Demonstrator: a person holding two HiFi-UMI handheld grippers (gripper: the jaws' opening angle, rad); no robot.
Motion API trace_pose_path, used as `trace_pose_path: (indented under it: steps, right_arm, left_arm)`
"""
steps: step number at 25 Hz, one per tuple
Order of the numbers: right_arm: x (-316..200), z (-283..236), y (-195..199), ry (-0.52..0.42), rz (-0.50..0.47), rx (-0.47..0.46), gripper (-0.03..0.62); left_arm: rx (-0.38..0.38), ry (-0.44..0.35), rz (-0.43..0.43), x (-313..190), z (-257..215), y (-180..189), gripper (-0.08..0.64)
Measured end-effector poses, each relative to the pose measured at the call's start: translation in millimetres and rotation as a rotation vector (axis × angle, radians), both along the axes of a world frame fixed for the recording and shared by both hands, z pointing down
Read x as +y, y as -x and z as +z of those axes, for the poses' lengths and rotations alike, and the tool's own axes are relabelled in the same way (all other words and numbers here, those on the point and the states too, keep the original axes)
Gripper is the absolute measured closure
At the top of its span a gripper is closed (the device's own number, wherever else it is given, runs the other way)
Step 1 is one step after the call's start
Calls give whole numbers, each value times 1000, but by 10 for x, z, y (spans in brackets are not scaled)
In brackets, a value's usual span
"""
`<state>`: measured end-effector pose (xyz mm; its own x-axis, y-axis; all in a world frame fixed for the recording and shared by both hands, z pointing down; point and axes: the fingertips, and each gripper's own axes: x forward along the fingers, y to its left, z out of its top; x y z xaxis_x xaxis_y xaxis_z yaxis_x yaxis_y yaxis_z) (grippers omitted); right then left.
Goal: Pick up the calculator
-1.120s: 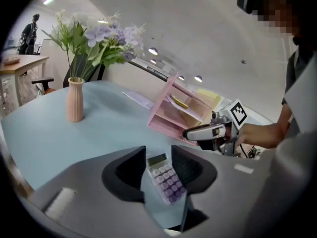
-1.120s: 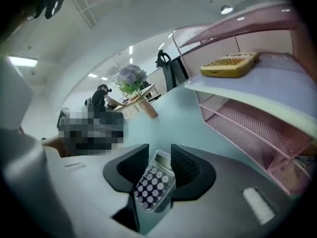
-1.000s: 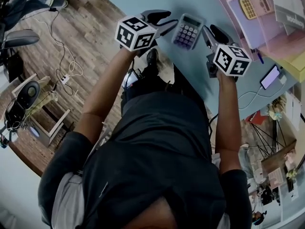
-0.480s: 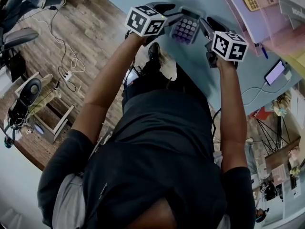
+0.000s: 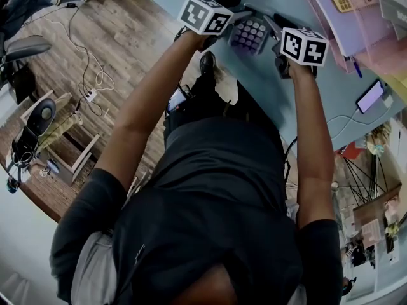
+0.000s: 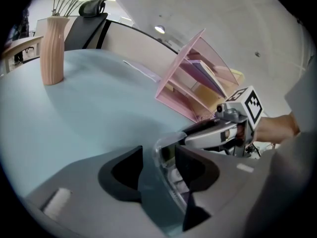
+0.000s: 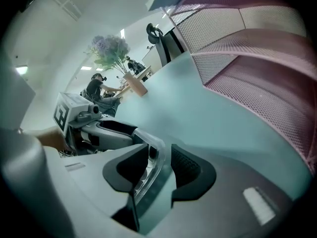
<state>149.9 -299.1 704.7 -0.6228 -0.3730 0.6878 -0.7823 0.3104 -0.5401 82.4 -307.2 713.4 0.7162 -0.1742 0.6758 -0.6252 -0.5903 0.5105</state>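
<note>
Calculator (image 5: 248, 35) lies by the bench's (image 5: 280, 100) near edge. The left claw (image 5: 236, 13) gapes astride its left rim, the right claw (image 5: 272, 23) astride the right rim, neither pinching yet. Looks set for a two-sided lift!

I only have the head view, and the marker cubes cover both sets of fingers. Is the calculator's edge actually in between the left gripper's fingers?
Observer: Yes. In the left gripper view, the calculator stands between the fingers of the left gripper. The fingers are apart, and bare table shows beside one of them.
Operator: And the right side?
Observer: The right gripper has the calculator's clear rim against one finger. I can't tell whether the other finger touches it.
Operator: Anything ahead on the table?
Observer: A pink vase stands upright farther along, clear of both grippers.
</note>
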Motion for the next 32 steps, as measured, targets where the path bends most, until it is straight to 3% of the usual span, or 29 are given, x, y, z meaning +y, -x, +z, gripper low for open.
trace_pose_path:
  steps: [7, 10, 18, 32]
  right_arm:
    - [-19, 9, 96, -12, -22, 12, 476]
    - [-15, -94, 108, -42, -14, 21, 477]
    - [5, -770, 152, -268, 20, 91, 479]
    - [86, -2333, 452, -638, 40, 121, 479]
  left_arm:
    - [9, 42, -24, 5, 50, 18, 368]
    - [-8, 8, -14, 15, -53, 40, 370]
    - [-32, -224, 64, 5, -718, 31, 371]
    - [57, -592, 46, 64, -2303, 293, 371]
